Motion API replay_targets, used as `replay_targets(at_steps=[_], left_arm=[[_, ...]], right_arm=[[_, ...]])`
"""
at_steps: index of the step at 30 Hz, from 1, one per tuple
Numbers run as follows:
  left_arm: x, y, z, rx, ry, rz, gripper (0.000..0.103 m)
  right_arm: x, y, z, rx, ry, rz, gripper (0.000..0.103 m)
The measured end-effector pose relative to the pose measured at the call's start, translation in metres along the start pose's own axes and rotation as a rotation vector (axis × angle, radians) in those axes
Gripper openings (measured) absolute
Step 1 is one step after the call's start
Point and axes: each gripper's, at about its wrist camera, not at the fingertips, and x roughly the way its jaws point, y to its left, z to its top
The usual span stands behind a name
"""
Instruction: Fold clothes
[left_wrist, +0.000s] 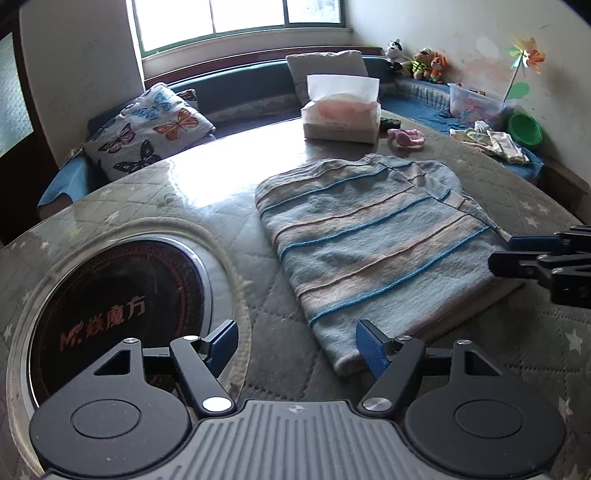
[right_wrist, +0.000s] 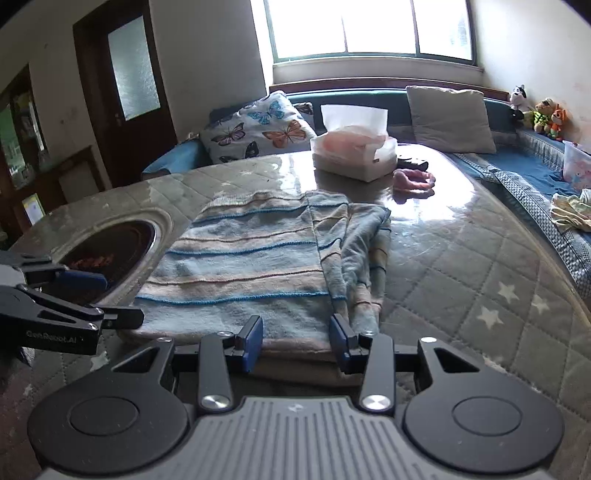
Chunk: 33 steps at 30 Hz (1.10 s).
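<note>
A folded knit garment (left_wrist: 373, 243) with blue and beige stripes lies flat on the quilted table cover (left_wrist: 266, 295). My left gripper (left_wrist: 295, 345) is open just off the garment's near left corner, and its right finger (left_wrist: 371, 349) overlaps the folded edge. In the right wrist view the garment (right_wrist: 251, 266) has a sleeve folded along its right side. There my right gripper (right_wrist: 297, 341) is open at the garment's near edge, with the hem lying between its fingers. Each gripper shows in the other's view: the right gripper (left_wrist: 517, 254) at the garment's right side, the left gripper (right_wrist: 107, 299) at its left.
A round black cooktop (left_wrist: 118, 306) is set into the table on the left. A tissue box (left_wrist: 341, 118) and a pink item (left_wrist: 406, 136) sit at the far side. Behind runs a blue bench with a butterfly pillow (left_wrist: 147, 129), plush toys (left_wrist: 424, 62) and loose clothes (left_wrist: 495, 142).
</note>
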Motion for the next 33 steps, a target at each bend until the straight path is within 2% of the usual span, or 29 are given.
replay_targets(at_steps=[5, 7, 9, 10, 12, 14, 18, 23, 33], left_arm=[[-0.004, 0.005, -0.005, -0.026, 0.004, 0.010, 0.078], [-0.010, 0.005, -0.009, -0.032, 0.000, 0.014, 0.083], [-0.015, 0.006, -0.012, -0.035, -0.003, 0.017, 0.087], [-0.017, 0.007, -0.014, -0.036, -0.005, 0.017, 0.090], [-0.021, 0.006, -0.019, -0.036, -0.005, 0.018, 0.094], [-0.024, 0.005, -0.024, -0.036, -0.003, 0.019, 0.097], [-0.031, 0.004, -0.033, -0.035, -0.003, 0.019, 0.101], [-0.040, 0.005, -0.042, -0.041, -0.011, 0.011, 0.103], [-0.054, 0.007, -0.058, -0.046, -0.010, 0.016, 0.103]], right_arm=[[0.003, 0.001, -0.004, -0.001, 0.002, -0.003, 0.040], [0.004, 0.002, -0.007, -0.007, -0.003, -0.012, 0.042], [-0.001, 0.004, -0.007, -0.016, -0.016, -0.016, 0.054], [-0.003, 0.006, -0.008, -0.020, -0.021, -0.016, 0.063], [-0.007, 0.010, -0.010, -0.033, -0.030, -0.022, 0.069], [-0.010, 0.014, -0.014, -0.039, -0.035, -0.027, 0.086], [-0.016, 0.019, -0.023, -0.026, -0.036, -0.025, 0.090], [-0.024, 0.024, -0.034, -0.007, -0.039, -0.041, 0.101], [-0.041, 0.032, -0.055, 0.055, -0.057, -0.085, 0.103]])
